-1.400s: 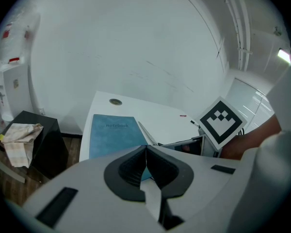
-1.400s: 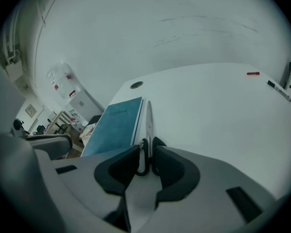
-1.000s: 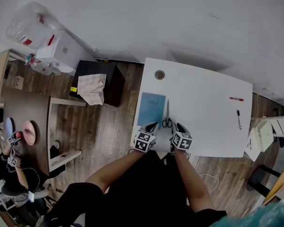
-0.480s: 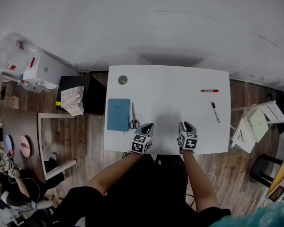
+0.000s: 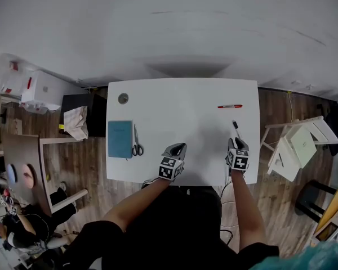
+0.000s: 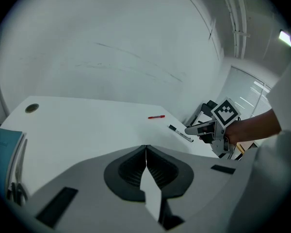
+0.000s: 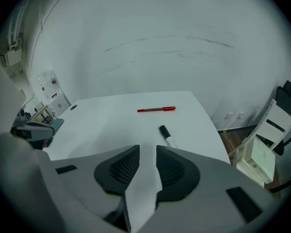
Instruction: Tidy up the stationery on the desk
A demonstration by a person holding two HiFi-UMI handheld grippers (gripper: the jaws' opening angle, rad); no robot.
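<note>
On the white desk (image 5: 183, 94) lie a blue notebook (image 5: 119, 139) and black-handled scissors (image 5: 137, 142) at the left. A red pen (image 5: 230, 106) and a black-and-white marker (image 5: 236, 127) lie at the right. My left gripper (image 5: 177, 149) hovers near the front edge at the middle, its jaws shut and empty (image 6: 146, 147). My right gripper (image 5: 238, 144) sits just behind the marker (image 7: 167, 136), jaws a little apart with nothing between them (image 7: 148, 149). The red pen (image 7: 156, 109) lies beyond it. The left gripper view shows the marker (image 6: 180, 133) and the right gripper (image 6: 203, 129).
A round cable hole (image 5: 123, 98) marks the desk's far left corner. A white folding chair (image 5: 296, 145) stands right of the desk, a dark cabinet (image 5: 84, 114) with a cloth on it to the left. Wall lies behind the desk.
Both grippers have moved right along the desk's front edge, away from the notebook and scissors. The right one now sits just behind the marker.
</note>
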